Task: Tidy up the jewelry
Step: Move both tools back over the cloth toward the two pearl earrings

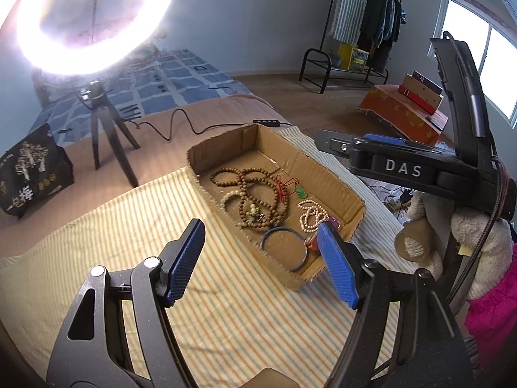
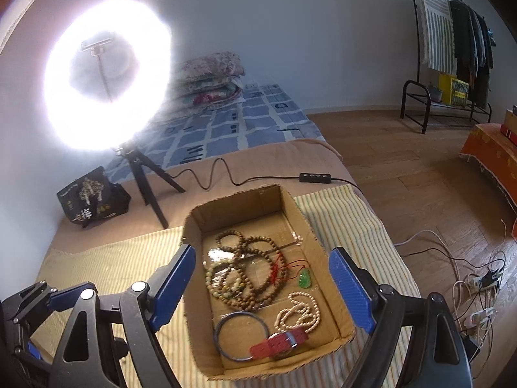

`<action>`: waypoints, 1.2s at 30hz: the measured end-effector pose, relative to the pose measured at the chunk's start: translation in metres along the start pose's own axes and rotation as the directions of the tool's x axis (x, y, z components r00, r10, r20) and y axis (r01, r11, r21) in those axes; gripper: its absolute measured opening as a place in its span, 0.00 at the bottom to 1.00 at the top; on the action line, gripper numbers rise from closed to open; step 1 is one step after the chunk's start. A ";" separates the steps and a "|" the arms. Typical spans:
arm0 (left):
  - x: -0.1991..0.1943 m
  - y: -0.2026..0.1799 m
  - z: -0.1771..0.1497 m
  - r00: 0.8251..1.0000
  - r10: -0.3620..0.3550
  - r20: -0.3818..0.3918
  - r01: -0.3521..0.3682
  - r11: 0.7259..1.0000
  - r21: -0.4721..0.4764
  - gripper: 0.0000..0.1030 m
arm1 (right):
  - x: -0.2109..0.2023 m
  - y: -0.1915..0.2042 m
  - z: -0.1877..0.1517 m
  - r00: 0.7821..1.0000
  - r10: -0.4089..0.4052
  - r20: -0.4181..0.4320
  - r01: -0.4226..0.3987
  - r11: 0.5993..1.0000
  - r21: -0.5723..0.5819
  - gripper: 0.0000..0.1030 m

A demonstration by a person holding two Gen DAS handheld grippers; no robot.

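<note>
A shallow cardboard box (image 2: 245,200) lies on a striped cloth (image 2: 113,265). In it are a long brown wooden bead strand (image 2: 255,278), a green pendant on a red cord (image 2: 303,279), a pearl necklace (image 2: 300,313), a blue bangle (image 2: 240,336) and a red watch strap (image 2: 278,344). My right gripper (image 2: 263,250) hovers over the box's near half, open, nothing between its blue pads. My left gripper (image 1: 260,226) is open and empty too, above the cloth at the box's near corner; its right finger hides part of the strap. The bangle (image 1: 284,249) and beads (image 1: 258,190) show there too.
A bright ring light (image 2: 106,74) stands on a black tripod (image 2: 148,181) behind the box, its cable and switch (image 2: 315,177) running along the bed. A black bag (image 2: 90,197) sits at the left. Power strips and cords (image 2: 481,291) lie on the floor to the right.
</note>
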State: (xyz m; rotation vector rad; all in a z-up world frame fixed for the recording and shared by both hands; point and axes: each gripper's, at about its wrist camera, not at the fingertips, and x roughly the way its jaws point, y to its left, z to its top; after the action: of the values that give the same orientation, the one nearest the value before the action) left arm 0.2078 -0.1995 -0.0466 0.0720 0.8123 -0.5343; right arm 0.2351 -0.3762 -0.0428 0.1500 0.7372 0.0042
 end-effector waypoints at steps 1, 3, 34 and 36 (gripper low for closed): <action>-0.004 0.001 -0.002 1.000 0.005 0.002 -0.005 1.000 0.002 0.72 | -0.003 0.004 -0.001 1.000 0.002 0.004 -0.002 1.000 -0.007 0.84; -0.012 0.006 -0.007 1.000 0.015 0.008 -0.015 1.000 0.008 0.72 | -0.010 0.012 -0.005 1.000 0.011 0.011 -0.011 1.000 -0.019 0.84; -0.056 0.124 -0.140 0.984 0.082 -0.161 -0.091 0.995 -0.051 0.52 | 0.029 0.151 -0.115 0.927 0.255 -0.274 -0.327 0.908 -0.263 0.59; -0.052 0.120 -0.151 0.981 0.049 -0.190 -0.061 0.997 -0.055 0.46 | 0.038 0.157 -0.125 0.914 0.259 -0.311 -0.347 0.897 -0.273 0.52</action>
State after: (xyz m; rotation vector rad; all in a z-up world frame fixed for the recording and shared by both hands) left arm 0.1350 -0.0337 -0.1317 0.0900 1.0081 -0.4547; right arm 0.1872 -0.2019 -0.1372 -0.0521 0.9663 0.4548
